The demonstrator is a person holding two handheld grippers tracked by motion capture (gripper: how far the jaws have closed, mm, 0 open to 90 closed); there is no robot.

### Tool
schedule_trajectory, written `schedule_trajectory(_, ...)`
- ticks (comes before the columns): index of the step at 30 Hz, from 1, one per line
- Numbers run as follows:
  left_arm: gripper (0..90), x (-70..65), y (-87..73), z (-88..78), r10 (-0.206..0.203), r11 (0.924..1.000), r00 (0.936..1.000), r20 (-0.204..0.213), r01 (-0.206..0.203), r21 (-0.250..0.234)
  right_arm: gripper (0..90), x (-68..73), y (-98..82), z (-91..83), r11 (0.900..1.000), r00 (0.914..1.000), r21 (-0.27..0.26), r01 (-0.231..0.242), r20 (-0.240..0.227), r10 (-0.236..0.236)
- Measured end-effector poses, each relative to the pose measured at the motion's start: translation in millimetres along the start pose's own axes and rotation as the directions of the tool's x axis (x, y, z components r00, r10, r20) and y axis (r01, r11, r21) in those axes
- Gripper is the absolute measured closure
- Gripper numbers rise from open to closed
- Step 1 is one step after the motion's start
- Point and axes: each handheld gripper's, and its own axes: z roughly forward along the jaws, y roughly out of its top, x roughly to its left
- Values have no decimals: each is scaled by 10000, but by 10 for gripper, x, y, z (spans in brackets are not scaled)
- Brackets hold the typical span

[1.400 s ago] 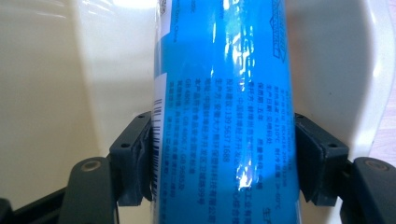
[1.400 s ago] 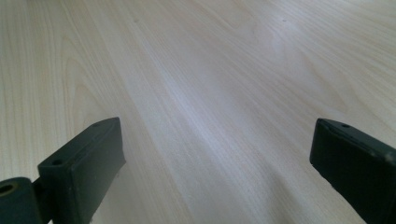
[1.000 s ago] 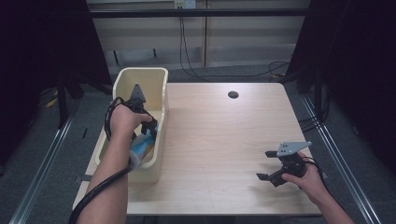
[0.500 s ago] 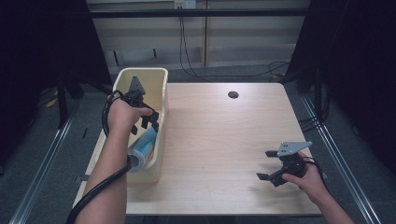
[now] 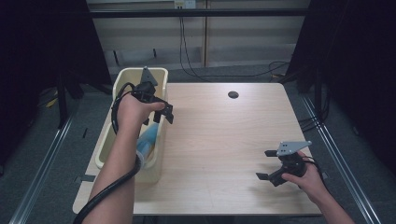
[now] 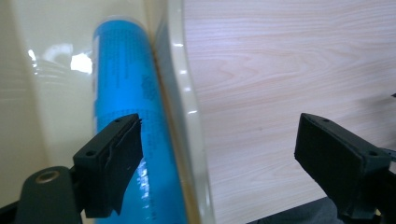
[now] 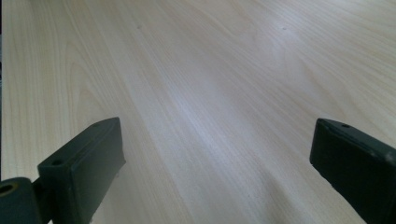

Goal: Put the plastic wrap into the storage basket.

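blue cylindrical plastic tube (image 6: 126, 93) lying in the cream plastic bin (image 5: 106, 154) against its right wall; probably light, stiff, slippery, best gripped mid-length. left gripper (image 5: 160, 113) hovers released above the rim; right gripper (image 5: 267, 164) spread, over the pale wooden table (image 5: 224, 140).

left tongs (image 5: 163, 113): black, black cable | right tongs (image 5: 267, 164): black, grey three-cornered plate | forearms bare
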Motion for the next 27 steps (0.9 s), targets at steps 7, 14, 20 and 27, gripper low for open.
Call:
schedule_trajectory(7,125,-158,15,57,374,9992,9991,224,-370,-167,27,12,-3,-10,10000,10000,16,7,-83,-7)
schedule_trajectory(14,121,-301,20,98,745,9966,9964,392,-731,-372,24,13,-7,-17,10000,10000,-31,49,-20,-49)
schedule_trajectory(20,114,-408,13,200,1039,9939,9922,687,-1010,-450,24,9,-16,-30,10000,10000,-1,-86,-14,86)
schedule_trajectory(27,104,-480,19,242,1273,9906,9883,843,-1225,-606,24,4,-31,-32,10000,10000,10,-97,19,97)
